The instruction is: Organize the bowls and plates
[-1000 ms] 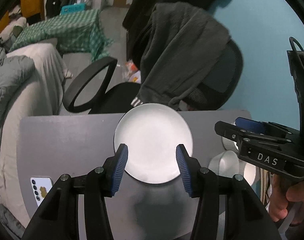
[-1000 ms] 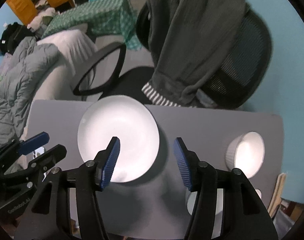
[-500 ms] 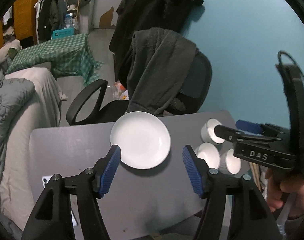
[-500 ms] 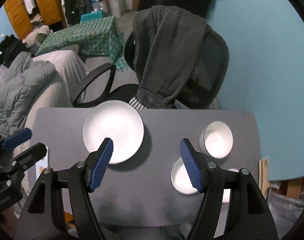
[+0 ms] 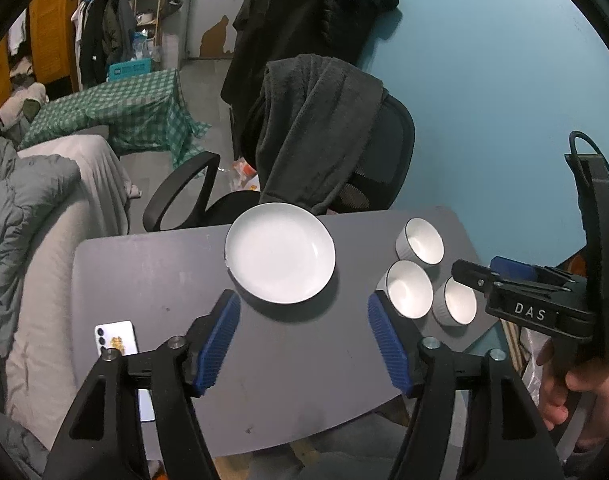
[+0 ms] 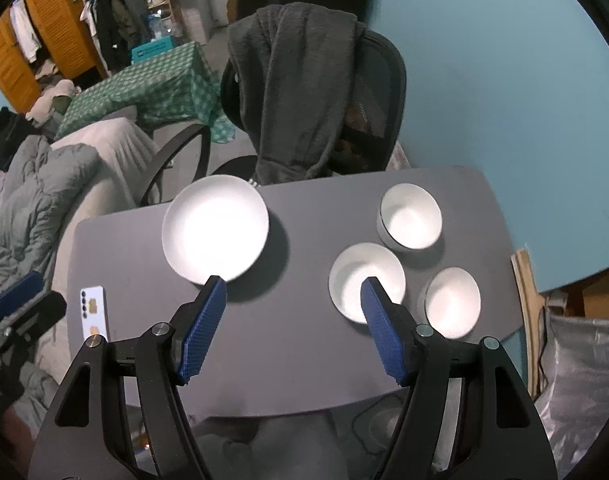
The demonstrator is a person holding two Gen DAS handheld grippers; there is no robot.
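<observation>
A white plate [image 5: 280, 252] [image 6: 215, 228] lies at the far middle of the grey table [image 5: 152, 280]. Three white bowls sit apart in a cluster at the right: a far one [image 6: 410, 216], a middle one [image 6: 364, 276] and a near right one [image 6: 454, 302]. My left gripper [image 5: 301, 300] hovers above the table on the near side of the plate, its jaws opening with nothing between them. My right gripper [image 6: 292, 282] hangs open and empty above the gap between the plate and the bowls. It also shows from the side in the left wrist view, right gripper [image 5: 478, 266].
A white phone [image 5: 116, 340] lies near the table's left edge. An office chair [image 5: 328, 140] draped with a dark garment stands behind the table. A bed with grey covers [image 5: 44, 200] runs along the left. A hand [image 5: 564, 392] holds the right gripper's handle.
Both grippers have risen and drawn back from the plate, and their jaws have spread wider. The plate stays on the table, and all three bowls have come into view.
</observation>
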